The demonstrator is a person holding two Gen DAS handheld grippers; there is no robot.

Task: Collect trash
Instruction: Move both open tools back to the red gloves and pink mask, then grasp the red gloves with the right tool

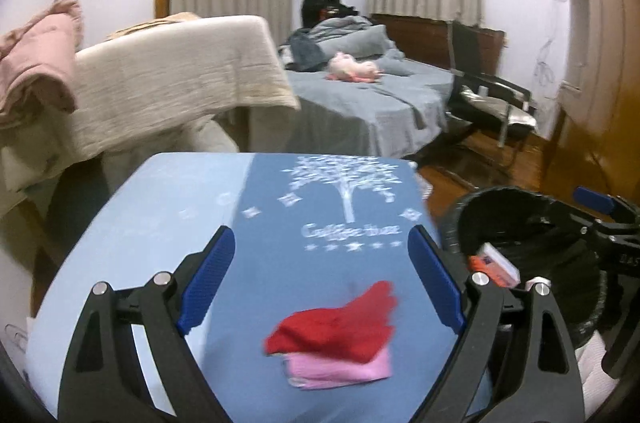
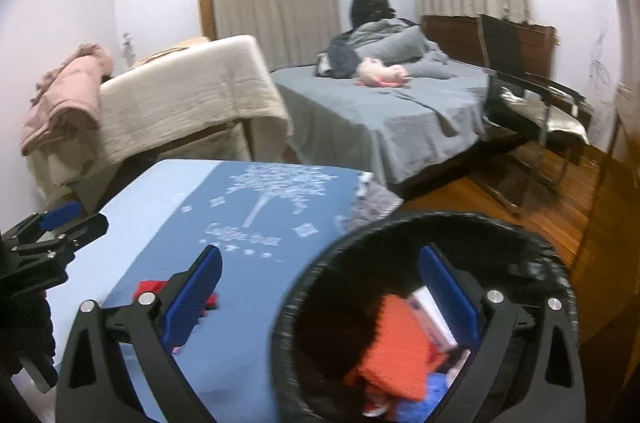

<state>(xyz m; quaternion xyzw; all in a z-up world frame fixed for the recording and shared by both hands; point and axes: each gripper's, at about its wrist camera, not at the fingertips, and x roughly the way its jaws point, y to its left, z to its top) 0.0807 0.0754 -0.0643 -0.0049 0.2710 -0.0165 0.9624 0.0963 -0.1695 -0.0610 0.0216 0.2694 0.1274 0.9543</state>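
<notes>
I take the black trash bin (image 2: 432, 323) as my reference point. It stands just beside the desk (image 1: 256, 207), which carries a blue cloth printed with a white tree.

Left claw (image 1: 320, 283): I read its jaws as spread wide, with nothing between the blue pads (image 1: 208, 283). It hovers over the desk, on the side away from the bin. Below it, a red folded piece (image 1: 336, 323) lies on top of a pink folded piece (image 1: 340, 369); both rest on the blue cloth, near the bin but outside it.

Right claw (image 2: 320, 299): its jaws are also spread wide and empty. One finger sits over the bin's opening, the other over the desk edge next to the bin.

Inside the bin I see an orange ribbed item (image 2: 396, 347), a white box (image 2: 436, 315) against it, and something blue (image 2: 432, 389) underneath. In the left wrist view the white and orange box (image 1: 494, 265) shows within the bin's rim (image 1: 520, 193).

Beyond the bin stand a bed (image 2: 384, 119) with grey sheets and a black chair (image 2: 532, 95). Both views are somewhat blurred.
</notes>
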